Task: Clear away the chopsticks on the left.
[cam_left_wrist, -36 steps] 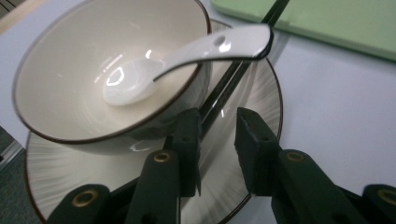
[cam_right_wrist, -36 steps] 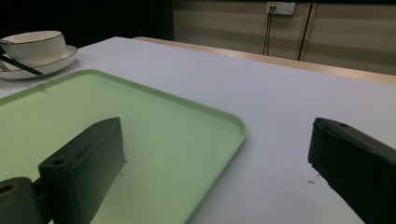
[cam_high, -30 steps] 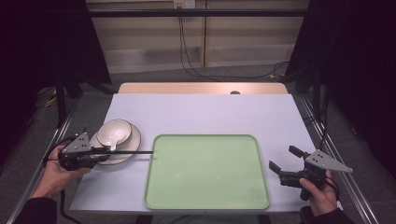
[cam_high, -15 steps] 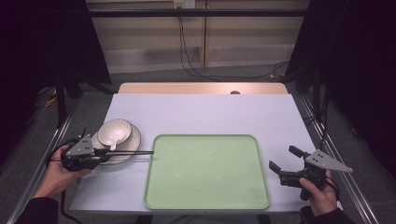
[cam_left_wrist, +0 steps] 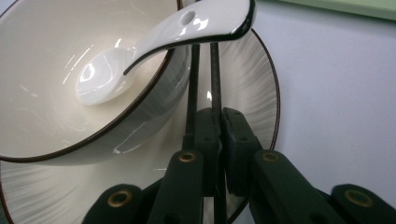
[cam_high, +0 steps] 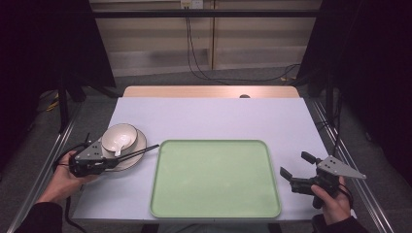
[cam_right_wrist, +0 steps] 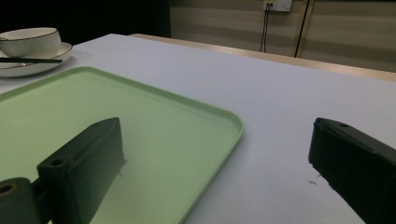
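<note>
**Left gripper clamps the chopsticks on the plate**

At the table's near right corner, the right gripper rests in the person's hand, jaws spread wide with nothing between them, just beside the right edge of the green tray. The tray lies at the middle of the near edge. At the left edge, the left gripper has just been closing and now pinches a pair of dark chopsticks lying across a ribbed plate. On that plate sits a cream bowl with a white ceramic spoon leaning over its rim.
</note>
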Demonstrator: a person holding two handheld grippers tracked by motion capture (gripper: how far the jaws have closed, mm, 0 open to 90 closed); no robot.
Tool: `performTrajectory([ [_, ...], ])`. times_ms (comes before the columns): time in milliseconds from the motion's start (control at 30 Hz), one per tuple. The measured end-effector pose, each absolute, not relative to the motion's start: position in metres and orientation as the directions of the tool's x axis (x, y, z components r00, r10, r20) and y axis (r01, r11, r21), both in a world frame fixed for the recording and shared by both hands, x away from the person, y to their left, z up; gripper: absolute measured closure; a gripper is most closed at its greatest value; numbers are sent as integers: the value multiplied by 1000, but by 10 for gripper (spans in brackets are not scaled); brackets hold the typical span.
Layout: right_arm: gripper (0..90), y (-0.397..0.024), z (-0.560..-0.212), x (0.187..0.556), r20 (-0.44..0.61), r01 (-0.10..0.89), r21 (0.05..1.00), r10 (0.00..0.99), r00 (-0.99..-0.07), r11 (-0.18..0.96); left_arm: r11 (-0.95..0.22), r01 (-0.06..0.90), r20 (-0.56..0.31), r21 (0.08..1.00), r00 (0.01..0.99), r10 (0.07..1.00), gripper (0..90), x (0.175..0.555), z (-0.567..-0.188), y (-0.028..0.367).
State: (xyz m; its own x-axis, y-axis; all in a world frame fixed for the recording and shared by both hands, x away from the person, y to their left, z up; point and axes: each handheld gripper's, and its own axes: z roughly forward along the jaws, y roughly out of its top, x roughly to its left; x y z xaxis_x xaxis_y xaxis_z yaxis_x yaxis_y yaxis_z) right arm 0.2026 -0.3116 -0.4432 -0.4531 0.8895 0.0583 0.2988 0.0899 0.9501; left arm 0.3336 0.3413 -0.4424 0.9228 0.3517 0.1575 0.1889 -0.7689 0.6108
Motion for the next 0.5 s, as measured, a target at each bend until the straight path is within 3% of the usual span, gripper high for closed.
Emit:
performTrajectory([
  [500,30,-312,-443,202,61,294,952,888,-456,85,-679,269,73,683,900,429,862,322,-429,341],
])
